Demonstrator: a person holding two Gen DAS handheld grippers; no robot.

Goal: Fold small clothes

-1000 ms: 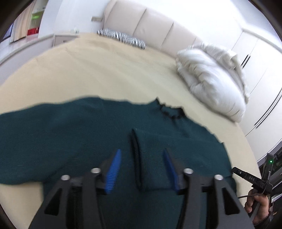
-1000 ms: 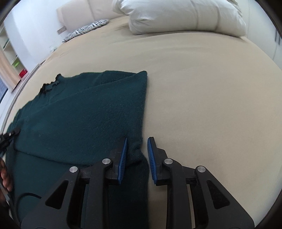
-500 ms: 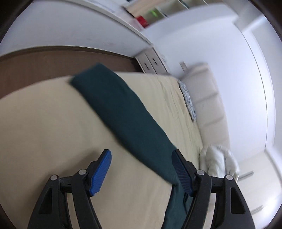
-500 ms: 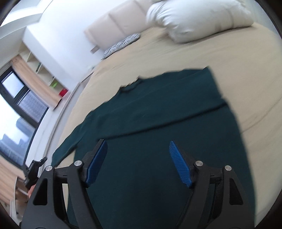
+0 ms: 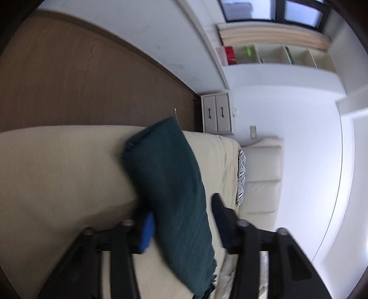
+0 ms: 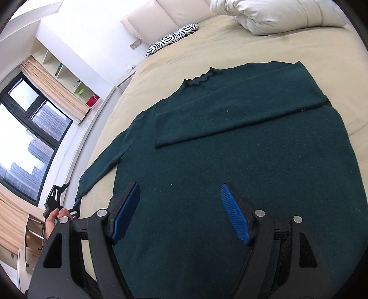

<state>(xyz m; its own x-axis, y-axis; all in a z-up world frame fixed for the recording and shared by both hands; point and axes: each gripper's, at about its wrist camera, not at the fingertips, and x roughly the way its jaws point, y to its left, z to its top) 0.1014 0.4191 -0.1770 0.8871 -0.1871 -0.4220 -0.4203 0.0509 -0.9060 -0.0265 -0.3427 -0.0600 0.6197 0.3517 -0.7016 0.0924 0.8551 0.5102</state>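
A dark green sweater point(image 6: 241, 142) lies flat on the beige bed point(image 6: 299, 41), its right sleeve folded across the chest. Its left sleeve point(image 6: 103, 158) stretches out toward the bed's left edge. My right gripper point(image 6: 181, 211) is open and empty above the sweater's lower body. My left gripper point(image 5: 181, 220) is open with its jaws on either side of the left sleeve point(image 5: 170, 188) near the cuff; it also shows in the right wrist view point(image 6: 57, 202) at the sleeve's end.
A white duvet point(image 6: 276, 13) and a zebra pillow point(image 6: 172, 39) lie by the headboard. A nightstand point(image 5: 217, 113) stands by the bed. Brown floor point(image 5: 69, 80) runs beside the bed, with a window point(image 6: 27, 128) and shelves beyond.
My right gripper opened, let go of the folded right sleeve and drew back over the sweater's body. My left gripper swung left to the outstretched left sleeve and now straddles it.
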